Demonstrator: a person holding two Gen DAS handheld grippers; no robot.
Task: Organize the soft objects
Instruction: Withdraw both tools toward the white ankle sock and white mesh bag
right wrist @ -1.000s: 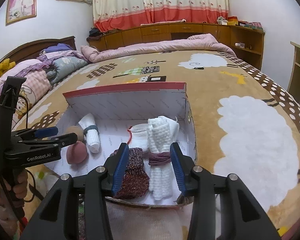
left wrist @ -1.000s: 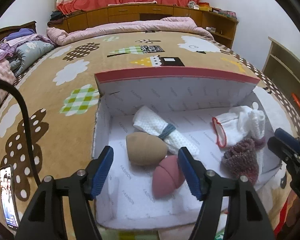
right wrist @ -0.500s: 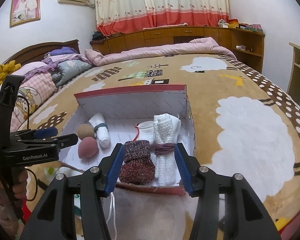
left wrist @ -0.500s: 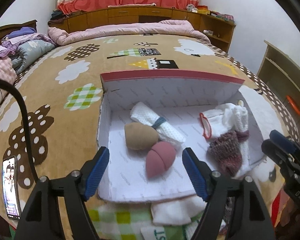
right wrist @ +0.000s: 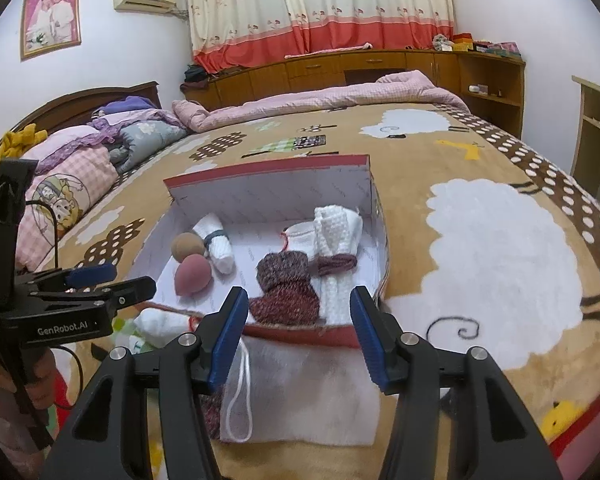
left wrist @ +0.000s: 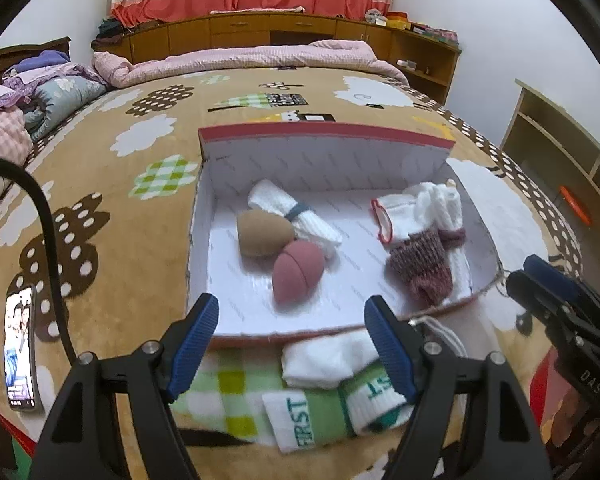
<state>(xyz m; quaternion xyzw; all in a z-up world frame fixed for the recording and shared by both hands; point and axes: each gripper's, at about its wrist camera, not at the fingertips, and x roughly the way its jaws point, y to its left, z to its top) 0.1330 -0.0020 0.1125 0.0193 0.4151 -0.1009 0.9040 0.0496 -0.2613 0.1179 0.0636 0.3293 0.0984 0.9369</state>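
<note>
Both claws stand apart and empty: left claw (left wrist: 292,344), right claw (right wrist: 298,336). The red-rimmed white cardboard box (left wrist: 324,136) groups sponges and rolled cloths; socks outside evidently await sorting.

Your right gripper (right wrist: 299,334) hovers empty, jaws apart, at box (right wrist: 374,216) near edge; maroon knit sock (right wrist: 284,292) just beyond; left gripper (right wrist: 112,280) at left.

Your box (left wrist: 324,168) looks like matt printed cardboard; the maroon sock (left wrist: 422,268) is rough knit, the bedspread (left wrist: 112,184) soft plush, the cabinets (right wrist: 380,66) glossy wood
</note>
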